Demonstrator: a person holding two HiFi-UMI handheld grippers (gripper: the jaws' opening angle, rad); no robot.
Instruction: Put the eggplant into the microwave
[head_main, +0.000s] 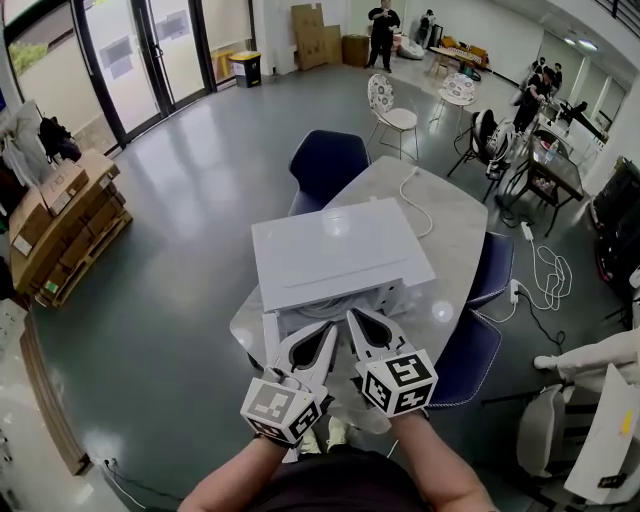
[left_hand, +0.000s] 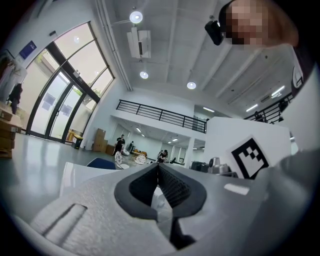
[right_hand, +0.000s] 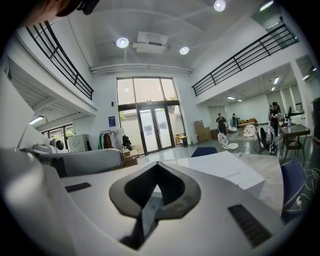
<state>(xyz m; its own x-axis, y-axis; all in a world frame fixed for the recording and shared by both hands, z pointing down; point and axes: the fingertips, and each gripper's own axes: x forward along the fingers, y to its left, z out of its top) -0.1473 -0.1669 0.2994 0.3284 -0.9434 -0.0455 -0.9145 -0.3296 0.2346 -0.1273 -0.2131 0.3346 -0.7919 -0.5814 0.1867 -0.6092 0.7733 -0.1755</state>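
Eggplant: not in any view. It may be inside the microwave (head_main: 335, 250) or somewhere off camera. The scene fits both eggplant stowed with the hands clear and eggplant yet to be fetched.

Microwave sits on the marble table (head_main: 455, 225), front toward the person. A white strip at its 7 o'clock corner might be a door seen edge-on; the grippers cover that spot, so I can't be sure.

Claws: left gripper (head_main: 322, 340) has its tips met with nothing between the pads. Right gripper (head_main: 358, 322) is the same, fully closed and empty.

Doing it well, as a judgement for either case: keep the tips off the casing and settle the door's state before anything goes toward the cavity.

Pose: forearms enter from 6 o'clock and the grippers sit side by side. Their tips converge toward 12, at the microwave's lower front edge. Both run roughly level, the right dipping slightly, with the marker cubes nearest the person.
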